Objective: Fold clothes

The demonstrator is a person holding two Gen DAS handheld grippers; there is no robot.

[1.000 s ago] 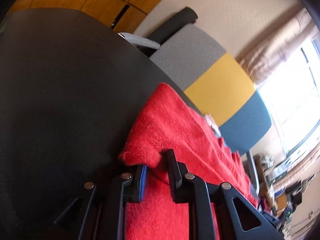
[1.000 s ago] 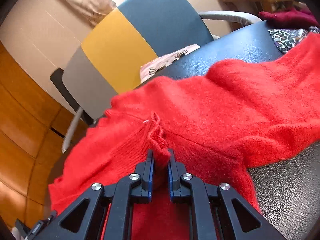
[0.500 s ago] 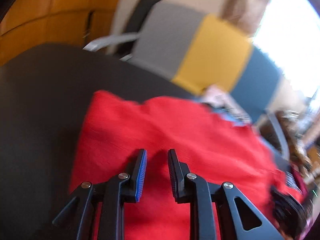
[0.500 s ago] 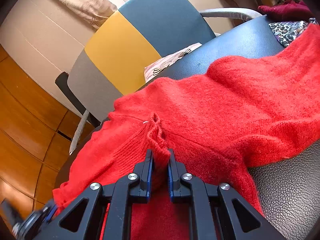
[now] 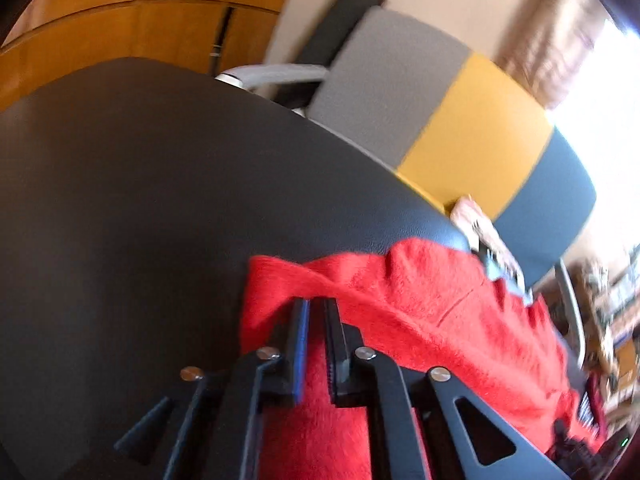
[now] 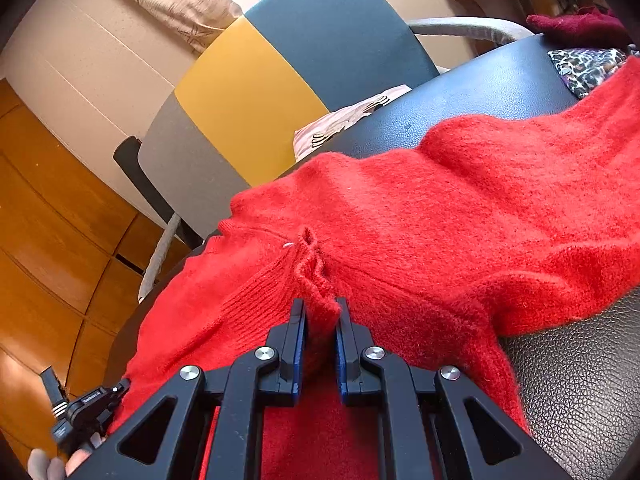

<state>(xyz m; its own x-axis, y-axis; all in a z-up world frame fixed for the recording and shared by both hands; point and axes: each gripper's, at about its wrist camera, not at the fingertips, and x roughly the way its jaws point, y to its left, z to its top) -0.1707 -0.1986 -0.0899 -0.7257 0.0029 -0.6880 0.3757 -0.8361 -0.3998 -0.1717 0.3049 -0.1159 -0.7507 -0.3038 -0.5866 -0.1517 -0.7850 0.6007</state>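
Right hand-held gripper (image 6: pixel 320 312): jaws drawn in close on a puckered tuck of the red sweater (image 6: pixel 460 208), pinched at the ribbed band where a seam runs in; cloth fills the gap between the fingers.
Left hand-held gripper (image 5: pixel 316 312): jaws narrow, only a thin slit between them, tips at the sweater's near edge; a red fold crosses just beyond the tips, but the blur hides whether any cloth is caught, so I cannot tell.
Sweater, place: spread across the black tabletop (image 6: pixel 472 92), its far edge toward the chair (image 6: pixel 280 80) with the grey, yellow and blue back; one stretch trails off to the side away from the chair.
Sweater, handling: soft, fuzzy knit, likely light and limp; it bunches and ridges wherever it is pinched, so it should drape and sag between two holds instead of keeping a line.
Grip risk: loose knit stretches, and a thin pinch may slip free under pull.
Where to hold: ribbed band or seam lines look the firmest spots; a doubled edge gives the fingers more to bite than a single layer.
Beyond the sweater, chair side: a pale printed cloth (image 6: pixel 352 116) lies at the tabletop's edge.
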